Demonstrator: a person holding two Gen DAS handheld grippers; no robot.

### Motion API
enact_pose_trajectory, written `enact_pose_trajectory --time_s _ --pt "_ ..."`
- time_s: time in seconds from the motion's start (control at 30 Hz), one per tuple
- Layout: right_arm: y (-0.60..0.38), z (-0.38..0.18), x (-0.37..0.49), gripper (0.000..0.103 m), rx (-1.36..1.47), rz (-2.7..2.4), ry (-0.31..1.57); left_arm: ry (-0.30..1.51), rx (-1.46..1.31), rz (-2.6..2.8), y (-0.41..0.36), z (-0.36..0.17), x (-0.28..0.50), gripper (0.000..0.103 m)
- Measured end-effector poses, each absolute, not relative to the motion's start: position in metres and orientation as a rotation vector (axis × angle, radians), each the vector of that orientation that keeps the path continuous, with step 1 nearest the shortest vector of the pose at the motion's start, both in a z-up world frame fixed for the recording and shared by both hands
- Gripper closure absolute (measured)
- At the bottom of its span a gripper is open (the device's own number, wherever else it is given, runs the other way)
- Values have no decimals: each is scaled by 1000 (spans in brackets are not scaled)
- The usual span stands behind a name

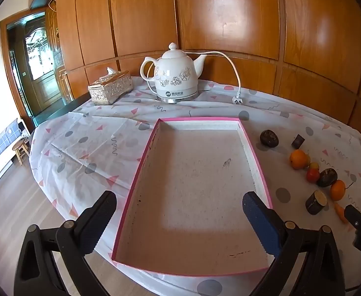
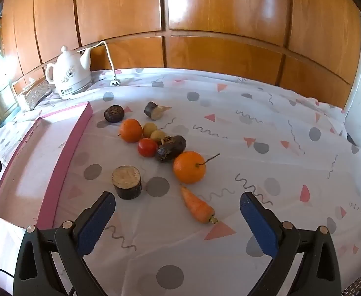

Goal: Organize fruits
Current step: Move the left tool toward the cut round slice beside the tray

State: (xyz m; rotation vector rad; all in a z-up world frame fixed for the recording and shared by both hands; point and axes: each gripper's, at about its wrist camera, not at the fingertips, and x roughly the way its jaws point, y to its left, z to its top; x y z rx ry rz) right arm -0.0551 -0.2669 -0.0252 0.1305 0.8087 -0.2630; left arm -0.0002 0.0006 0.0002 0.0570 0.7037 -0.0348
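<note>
A shallow pink-rimmed box [image 1: 141, 162] lies bare inside, and my left gripper [image 1: 180, 204] hangs open over its near end. To the right of the box [image 2: 64, 145] the fruit lies in a loose row: two oranges [image 2: 189, 167] [image 2: 130, 130], a red tomato [image 2: 147, 147], two small yellow fruits [image 2: 150, 129], a dark avocado-like fruit [image 2: 171, 148], a dark round fruit [image 2: 114, 113], two dark cut stubs [image 2: 127, 181] [image 2: 153, 109] and a small carrot [image 2: 198, 207]. My right gripper [image 2: 178, 206] stands open just before the carrot, holding nothing.
A white electric kettle [image 1: 175, 74] with its loose cord and plug [image 1: 238, 100] stands at the back, beside a gold tissue box [image 1: 110, 87]. Wooden wall panels rise behind the table. The patterned cloth [image 2: 266, 172] runs right; the table edge drops to the floor at left.
</note>
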Motion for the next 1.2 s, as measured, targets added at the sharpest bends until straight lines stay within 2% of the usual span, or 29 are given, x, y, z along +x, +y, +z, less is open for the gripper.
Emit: enact_pose_trajectory --time_s 1.2 --pt "-257 -4 -60 0 88 -272 744 743 43 -84 -4 -6 0 0"
